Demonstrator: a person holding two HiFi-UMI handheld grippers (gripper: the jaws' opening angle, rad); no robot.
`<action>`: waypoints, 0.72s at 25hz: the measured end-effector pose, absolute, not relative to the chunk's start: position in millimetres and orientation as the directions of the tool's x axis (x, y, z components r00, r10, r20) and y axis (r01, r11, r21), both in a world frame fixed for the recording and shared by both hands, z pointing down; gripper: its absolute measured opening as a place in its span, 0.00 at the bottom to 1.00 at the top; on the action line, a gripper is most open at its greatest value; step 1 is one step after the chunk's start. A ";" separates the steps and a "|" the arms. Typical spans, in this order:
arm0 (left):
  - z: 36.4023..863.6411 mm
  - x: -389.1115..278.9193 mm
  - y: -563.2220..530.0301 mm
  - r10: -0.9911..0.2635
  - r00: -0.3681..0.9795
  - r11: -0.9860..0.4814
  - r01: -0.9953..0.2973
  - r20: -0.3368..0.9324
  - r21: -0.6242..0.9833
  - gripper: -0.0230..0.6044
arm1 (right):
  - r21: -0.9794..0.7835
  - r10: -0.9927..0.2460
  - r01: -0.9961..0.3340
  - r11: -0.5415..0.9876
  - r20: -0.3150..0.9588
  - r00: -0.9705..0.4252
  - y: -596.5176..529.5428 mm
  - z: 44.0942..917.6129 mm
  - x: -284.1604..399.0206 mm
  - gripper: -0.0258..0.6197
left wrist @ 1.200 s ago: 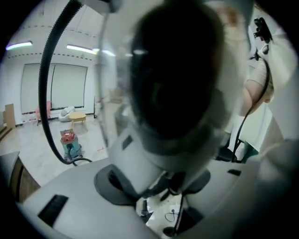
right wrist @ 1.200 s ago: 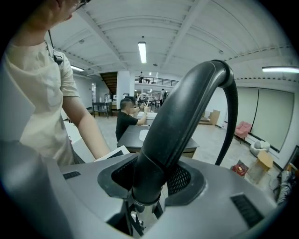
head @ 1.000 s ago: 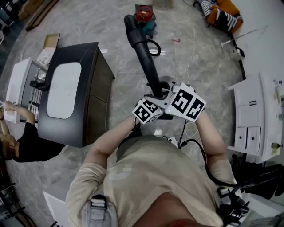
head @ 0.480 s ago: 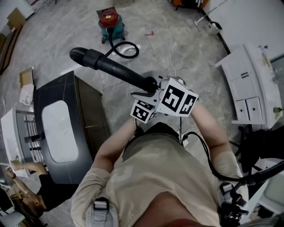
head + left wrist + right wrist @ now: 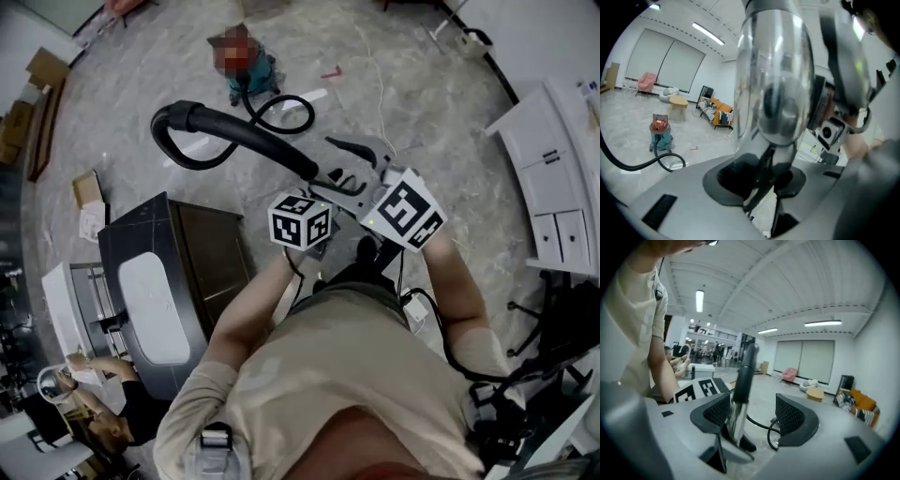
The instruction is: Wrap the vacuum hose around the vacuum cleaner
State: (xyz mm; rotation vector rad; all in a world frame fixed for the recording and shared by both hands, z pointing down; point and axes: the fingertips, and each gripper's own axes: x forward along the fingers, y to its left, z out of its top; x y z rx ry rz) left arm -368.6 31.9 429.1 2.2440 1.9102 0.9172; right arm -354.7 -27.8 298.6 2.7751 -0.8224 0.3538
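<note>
- Vacuum hose (image 5: 239, 134): its black end arcs above the grey stone floor (image 5: 141, 66) in the open middle of the room. The rest loops along the floor to the red-topped vacuum cleaner (image 5: 660, 132), which stands well apart from the person.
- Dark cabinet (image 5: 202, 253) with a white basin stands at the left.
- Left gripper (image 5: 764, 176): fingers closed on the hose's chrome tube (image 5: 773, 84).
- Right gripper (image 5: 754, 416): fingers apart; the tube leans against one finger, clear of the other.
- White cabinets (image 5: 553, 206) line the right side.
</note>
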 end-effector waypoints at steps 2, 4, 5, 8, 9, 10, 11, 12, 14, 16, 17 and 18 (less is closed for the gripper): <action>432.8 -351.3 49.1 0.899 0.088 -0.282 0.866 0.429 0.413 0.25 | -0.070 -0.459 -0.455 -0.888 0.212 0.863 40.0 315.1 -375.1 0.47; 436.2 -335.6 66.4 0.887 0.112 -0.314 0.857 0.448 0.408 0.25 | -0.386 -0.469 -0.383 -0.839 0.156 0.869 87.3 349.6 -404.5 0.47; 437.9 -327.7 73.6 0.882 0.125 -0.328 0.854 0.454 0.403 0.25 | -0.525 -0.492 -0.356 -0.773 0.144 0.859 98.8 372.5 -418.8 0.47; 442.1 -308.3 92.8 0.868 0.157 -0.363 0.849 0.472 0.383 0.25 | -0.770 -0.589 -0.256 -0.584 0.185 0.787 97.3 446.7 -452.2 0.47; 442.6 -303.6 99.6 0.863 0.166 -0.371 0.848 0.476 0.377 0.25 | -0.807 -0.610 -0.210 -0.552 0.219 0.762 93.1 469.8 -458.3 0.47; 442.4 -299.4 106.5 0.860 0.175 -0.379 0.848 0.479 0.371 0.25 | -0.821 -0.621 -0.165 -0.546 0.265 0.738 90.1 491.2 -461.2 0.47; 441.4 -295.1 113.3 0.858 0.184 -0.386 0.847 0.479 0.366 0.25 | -0.806 -0.623 -0.135 -0.576 0.326 0.711 89.0 510.8 -461.2 0.47; 439.4 -290.6 119.6 0.858 0.193 -0.392 0.846 0.477 0.362 0.25 | -0.755 -0.611 -0.127 -0.643 0.407 0.679 90.0 528.2 -458.7 0.47; 433.6 -279.4 130.1 0.859 0.209 -0.402 0.840 0.468 0.363 0.25 | -0.536 -0.518 -0.177 -0.825 0.592 0.617 100.6 553.9 -446.5 0.47; 426.9 -265.3 136.0 0.862 0.224 -0.415 0.827 0.456 0.379 0.25 | -0.258 -0.363 -0.257 -0.931 0.706 0.608 118.0 565.3 -424.3 0.47; 423.5 -257.7 137.9 0.864 0.230 -0.421 0.818 0.448 0.391 0.25 | -0.145 -0.298 -0.286 -0.947 0.725 0.621 126.3 566.4 -410.2 0.47; 419.9 -250.2 139.7 0.867 0.234 -0.424 0.810 0.439 0.406 0.25 | -0.061 -0.249 -0.304 -0.951 0.732 0.634 133.4 565.8 -395.0 0.47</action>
